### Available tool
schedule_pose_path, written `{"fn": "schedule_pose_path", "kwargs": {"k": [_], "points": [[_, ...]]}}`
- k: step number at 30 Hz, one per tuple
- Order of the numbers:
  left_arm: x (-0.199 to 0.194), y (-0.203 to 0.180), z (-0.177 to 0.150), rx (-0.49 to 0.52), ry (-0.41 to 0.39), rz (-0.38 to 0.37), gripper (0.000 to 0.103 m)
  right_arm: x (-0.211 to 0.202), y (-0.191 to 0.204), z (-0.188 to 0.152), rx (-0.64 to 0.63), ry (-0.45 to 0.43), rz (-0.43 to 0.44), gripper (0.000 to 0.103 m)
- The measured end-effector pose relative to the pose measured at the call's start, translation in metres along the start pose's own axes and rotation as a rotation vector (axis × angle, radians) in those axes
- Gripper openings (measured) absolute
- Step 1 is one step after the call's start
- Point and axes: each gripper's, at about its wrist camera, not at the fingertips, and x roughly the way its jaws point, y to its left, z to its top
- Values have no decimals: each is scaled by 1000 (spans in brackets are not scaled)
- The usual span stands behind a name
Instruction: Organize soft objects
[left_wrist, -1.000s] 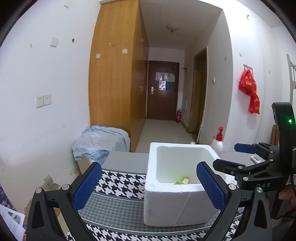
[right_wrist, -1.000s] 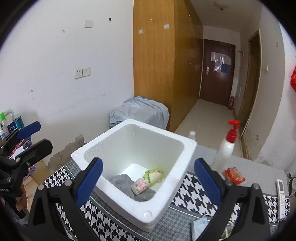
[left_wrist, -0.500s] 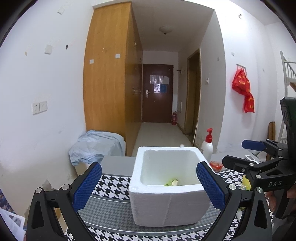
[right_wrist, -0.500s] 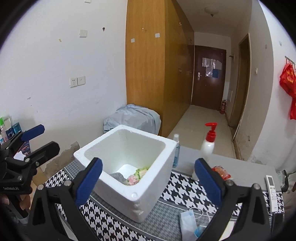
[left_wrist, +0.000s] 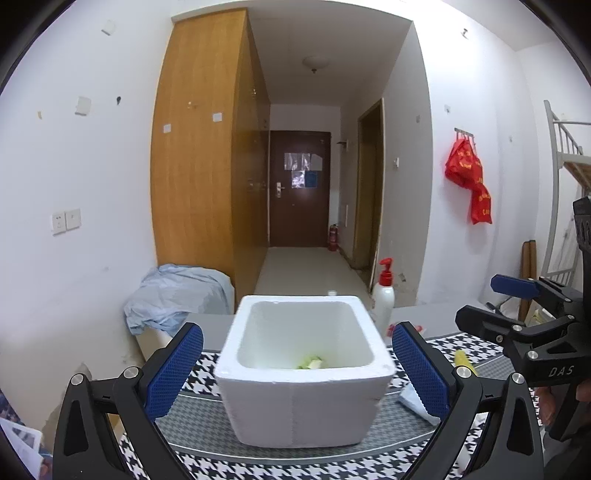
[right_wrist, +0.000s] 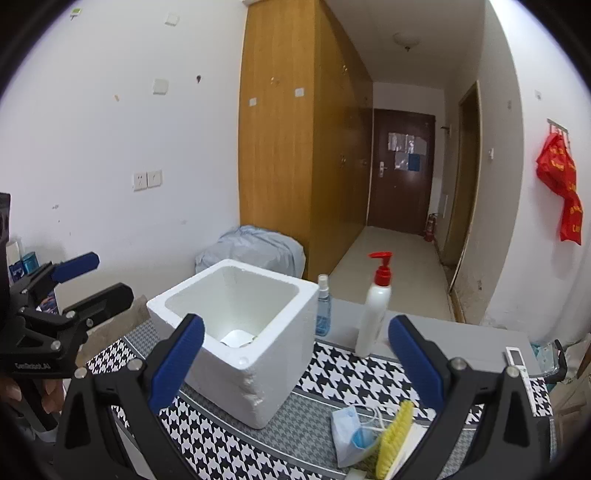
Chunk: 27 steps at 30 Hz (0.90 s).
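Note:
A white foam box (left_wrist: 306, 398) stands on the houndstooth cloth (left_wrist: 207, 421); a green-and-pale soft item (left_wrist: 312, 363) lies inside it. The box also shows in the right wrist view (right_wrist: 255, 354). A blue face mask (right_wrist: 351, 435) and a yellow brush (right_wrist: 395, 435) lie on the cloth between the right fingers. My left gripper (left_wrist: 297, 371) is open and empty, in front of the box. My right gripper (right_wrist: 295, 363) is open and empty, back from the box and above the mask. Each gripper appears in the other's view, the right one (left_wrist: 517, 317) and the left one (right_wrist: 74, 284).
A white pump bottle with red top (right_wrist: 375, 314) and a small blue spray bottle (right_wrist: 323, 312) stand behind the box. A remote (right_wrist: 519, 369) lies at the table's right. A blue-grey covered bundle (left_wrist: 177, 295) sits by the wardrobe (left_wrist: 207, 155).
Both grippers have pulled back from the box, which now looks smaller. The right view has swung right, revealing the mask and brush. Both grippers stay open.

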Motion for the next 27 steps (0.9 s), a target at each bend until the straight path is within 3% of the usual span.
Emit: {"fn": "schedule_pose_path", "kwargs": {"k": [15,27], "points": [[-27,-33,-8,42,-74,-31,102,-45,-19,-21,26,-70,-59,102],[-30,-42,-24,27,-86,-48,102,-71,-27,-42,49,-115,-111,102]]}}
